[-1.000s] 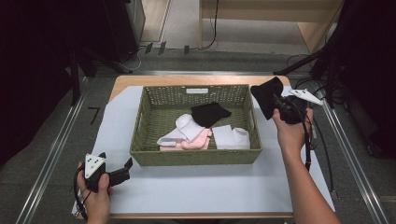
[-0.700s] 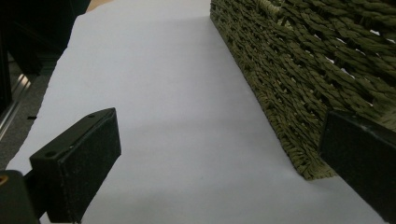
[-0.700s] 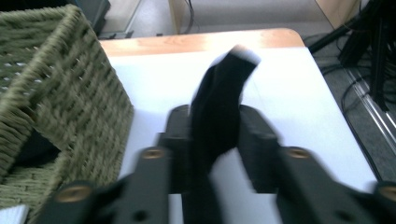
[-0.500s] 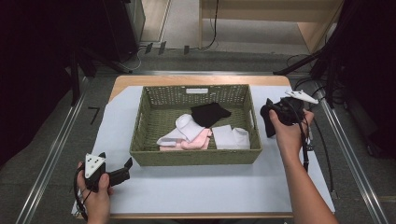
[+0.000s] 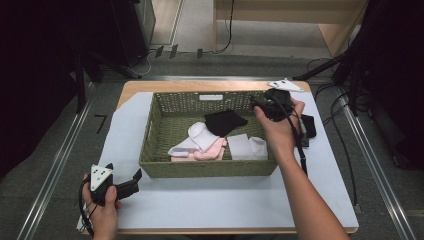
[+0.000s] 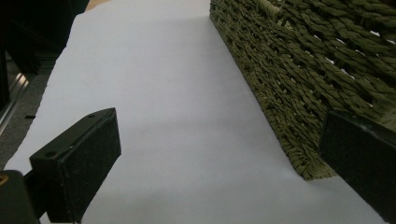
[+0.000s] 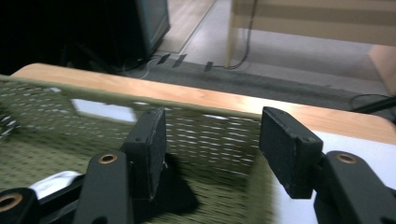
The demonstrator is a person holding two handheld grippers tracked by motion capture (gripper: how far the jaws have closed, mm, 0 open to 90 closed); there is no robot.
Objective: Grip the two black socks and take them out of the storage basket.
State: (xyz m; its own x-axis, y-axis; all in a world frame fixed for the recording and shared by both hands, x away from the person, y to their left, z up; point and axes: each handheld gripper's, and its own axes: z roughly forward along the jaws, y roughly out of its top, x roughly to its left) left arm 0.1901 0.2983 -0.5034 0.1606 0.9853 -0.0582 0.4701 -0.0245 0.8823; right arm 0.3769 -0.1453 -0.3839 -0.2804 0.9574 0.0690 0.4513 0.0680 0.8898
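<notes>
One black sock (image 5: 308, 125) is out, lying on the table just right of the basket (image 5: 200, 169). Left inside are a black piece (image 5: 225, 121), a white sock (image 5: 202, 136), a pink one (image 5: 210, 150) and a pale one (image 5: 247, 146). My right gripper (image 5: 260, 105) is over the basket's far right corner, its jaws just opening with nothing between them. My left gripper (image 5: 136, 177) rests near left, spread and empty.

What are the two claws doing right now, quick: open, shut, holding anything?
Left claw: open, holding nothing, over the white sheet beside the basket.
Right claw: just opened, holding nothing, above the basket's right end.
</notes>
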